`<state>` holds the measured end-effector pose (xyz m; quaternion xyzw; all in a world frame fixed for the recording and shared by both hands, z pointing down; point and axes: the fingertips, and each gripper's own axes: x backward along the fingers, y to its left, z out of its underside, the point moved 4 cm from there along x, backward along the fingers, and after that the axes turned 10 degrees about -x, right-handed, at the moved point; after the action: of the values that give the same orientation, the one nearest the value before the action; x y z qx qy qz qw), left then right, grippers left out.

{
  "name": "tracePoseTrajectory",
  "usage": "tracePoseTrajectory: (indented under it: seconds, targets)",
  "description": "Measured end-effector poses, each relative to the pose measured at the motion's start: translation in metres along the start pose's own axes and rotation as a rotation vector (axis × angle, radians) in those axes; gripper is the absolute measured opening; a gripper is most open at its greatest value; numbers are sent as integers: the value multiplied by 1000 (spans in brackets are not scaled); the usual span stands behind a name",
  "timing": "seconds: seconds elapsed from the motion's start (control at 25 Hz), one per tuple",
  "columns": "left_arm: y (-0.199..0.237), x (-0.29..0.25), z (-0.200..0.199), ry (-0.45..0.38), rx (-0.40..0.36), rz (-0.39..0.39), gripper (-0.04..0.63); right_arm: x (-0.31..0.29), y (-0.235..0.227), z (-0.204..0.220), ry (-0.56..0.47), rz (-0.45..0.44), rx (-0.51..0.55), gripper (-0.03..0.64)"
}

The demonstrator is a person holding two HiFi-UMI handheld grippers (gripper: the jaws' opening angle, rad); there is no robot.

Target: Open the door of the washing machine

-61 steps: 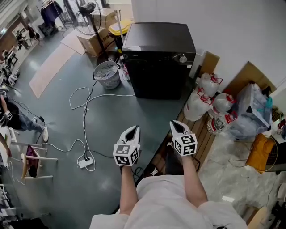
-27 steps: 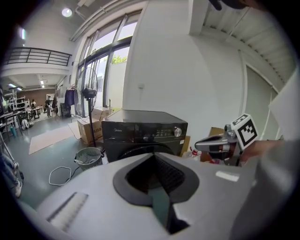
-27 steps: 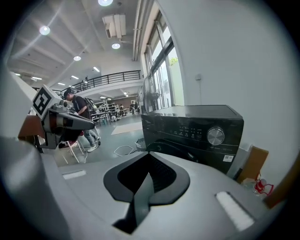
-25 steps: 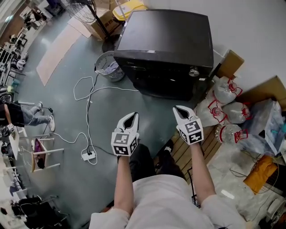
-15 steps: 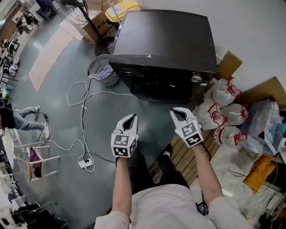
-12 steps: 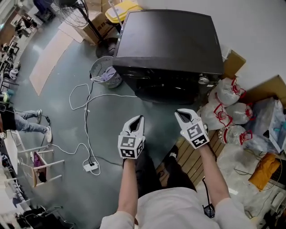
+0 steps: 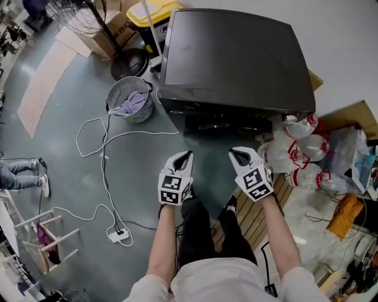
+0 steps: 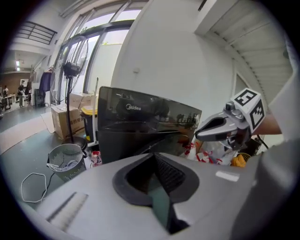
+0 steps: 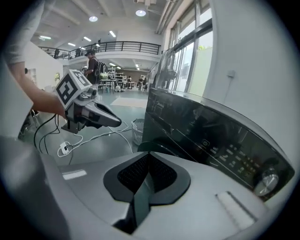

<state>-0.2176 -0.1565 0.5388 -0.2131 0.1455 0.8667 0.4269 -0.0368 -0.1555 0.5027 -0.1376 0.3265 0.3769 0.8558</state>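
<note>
The black washing machine stands against the white wall, its front facing me; its dark round door shows just below the top edge and looks closed. My left gripper hangs in front of the machine, shut and empty, a short way from the door. My right gripper is beside it to the right, also shut with nothing held. In the left gripper view the machine's front fills the middle, with the right gripper at the right. In the right gripper view the control panel and dial are close.
A grey mesh waste basket stands left of the machine, with a white cable and a power strip on the floor. Tied plastic bags lie right of the machine. A fan base and yellow bin stand behind.
I have come closer to the washing machine, which now looks larger and nearer. Both grippers moved forward and down toward its front, staying shut.
</note>
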Motion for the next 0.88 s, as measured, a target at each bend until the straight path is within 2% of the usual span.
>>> tracePoseTrajectory:
  seconds: [0.12, 0.28, 0.4, 0.48, 0.68, 0.72, 0.88]
  targets:
    - [22, -22, 10, 22, -20, 70, 58, -28, 4, -9, 51, 10, 51, 2]
    - [53, -44, 25, 75, -84, 164, 58, -75, 15, -25, 91, 44, 84, 2]
    - [69, -53, 41, 101, -88, 216, 58, -112, 32, -36, 120, 45, 87, 3]
    - [74, -65, 49, 104, -89, 257, 58, -135, 37, -41, 154, 43, 132, 13]
    - [87, -96, 71, 123, -124, 279, 61, -183, 53, -30, 294, 6, 432, 60]
    - [84, -101, 76, 127, -138, 290, 78, -188, 55, -26, 321, -2, 502, 80]
    - [82, -122, 93, 148, -195, 366, 144, -207, 56, -20, 381, -10, 732, 91]
